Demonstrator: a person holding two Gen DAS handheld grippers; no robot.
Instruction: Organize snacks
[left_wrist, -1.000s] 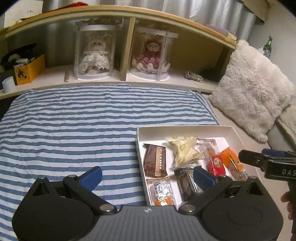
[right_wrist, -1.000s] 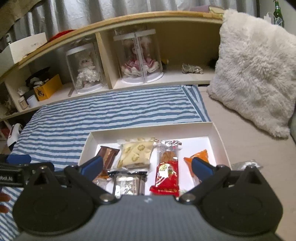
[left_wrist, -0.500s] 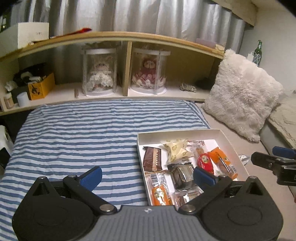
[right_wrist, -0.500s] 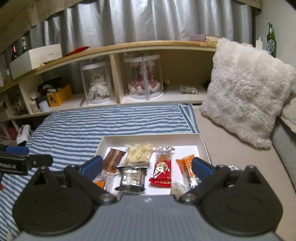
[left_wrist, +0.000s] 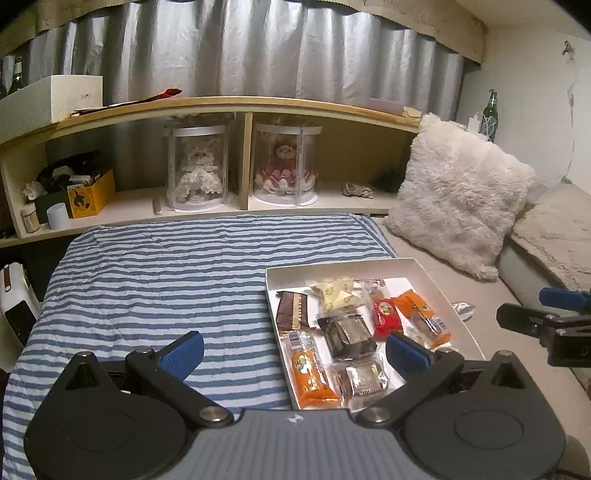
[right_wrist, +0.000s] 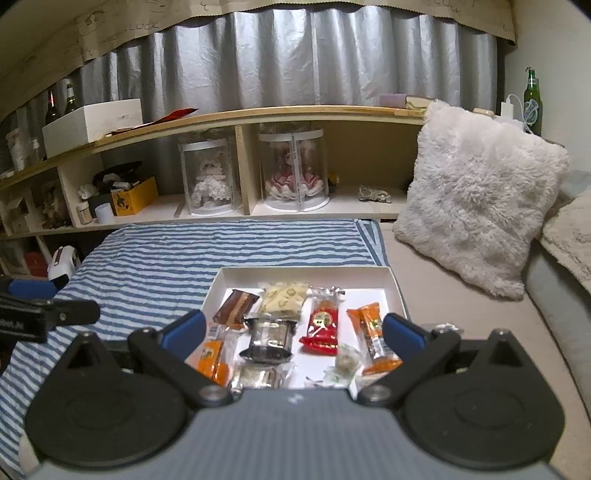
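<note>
Both grippers have pulled up and back from the white box (right_wrist: 397, 291) since the earlier frames, so the shelf and curtain now fill the upper half of each view; the snacks have not shifted. That box sits low and dead ahead of my right gripper (right_wrist: 293, 330), whose jaws stand wide apart and empty over it; the red packet (right_wrist: 323, 326) lies just ahead between the fingers, with the dark foil packet (right_wrist: 269, 338) to its left and the orange bar (right_wrist: 373, 334) to its right. From my left gripper (left_wrist: 293, 349), also spread open and holding nothing, the box (left_wrist: 443, 295) lies ahead and to the right; the brown wafer bar (left_wrist: 292, 309) and the yellow patterned pouch (left_wrist: 334, 295) are at its far end.

I judge the packing looks finished; one silver wrapper (left_wrist: 461, 308) lies outside, just right of the box, and could be missed. Packets overlap near the close edge; a careless descent could snag two at once or tip the light box on soft bedding.

Beneath is a blue striped sheet (left_wrist: 166, 266), rumpled, so nothing sits quite level; a fluffy pillow (right_wrist: 476, 214) leans far right; beyond, a wooden shelf (right_wrist: 258, 114) holds two dolls in clear cases; grey curtains hang behind.
</note>
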